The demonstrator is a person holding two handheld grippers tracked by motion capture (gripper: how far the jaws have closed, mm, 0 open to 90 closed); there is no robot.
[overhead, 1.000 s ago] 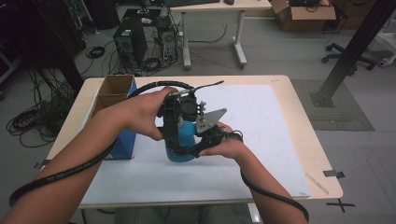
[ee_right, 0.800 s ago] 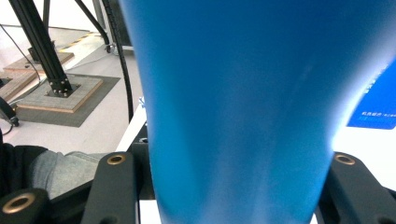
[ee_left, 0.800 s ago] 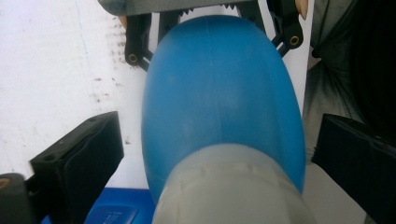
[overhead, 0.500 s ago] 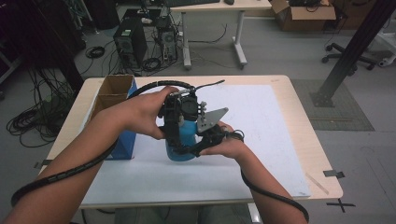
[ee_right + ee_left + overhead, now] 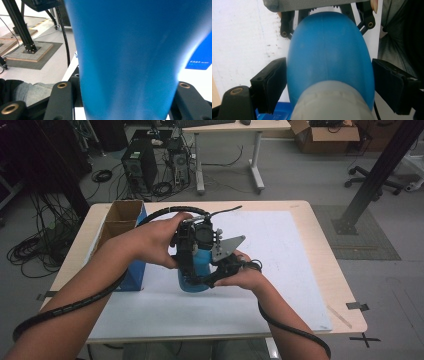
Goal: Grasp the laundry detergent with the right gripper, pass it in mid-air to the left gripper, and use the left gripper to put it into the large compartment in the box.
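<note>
Blue bottle [image 5: 196, 270] upright above the white mat [image 5: 280, 270] at table centre, clamped low on its body by the right gripper [image 5: 212, 279]. Left gripper [image 5: 192, 242] at the pale cap [image 5: 329, 100], jaws just closing, pads flanking the bottle, contact unclear. Blue cardboard box [image 5: 122, 232] just left.

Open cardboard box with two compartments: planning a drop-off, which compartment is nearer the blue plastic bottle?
The near compartment, beside the person's left forearm; the far compartment lies toward the table's back edge.

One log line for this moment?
right tool: shut on blue bottle | left tool: jaws closing beside bottle's white cap | on table
</note>
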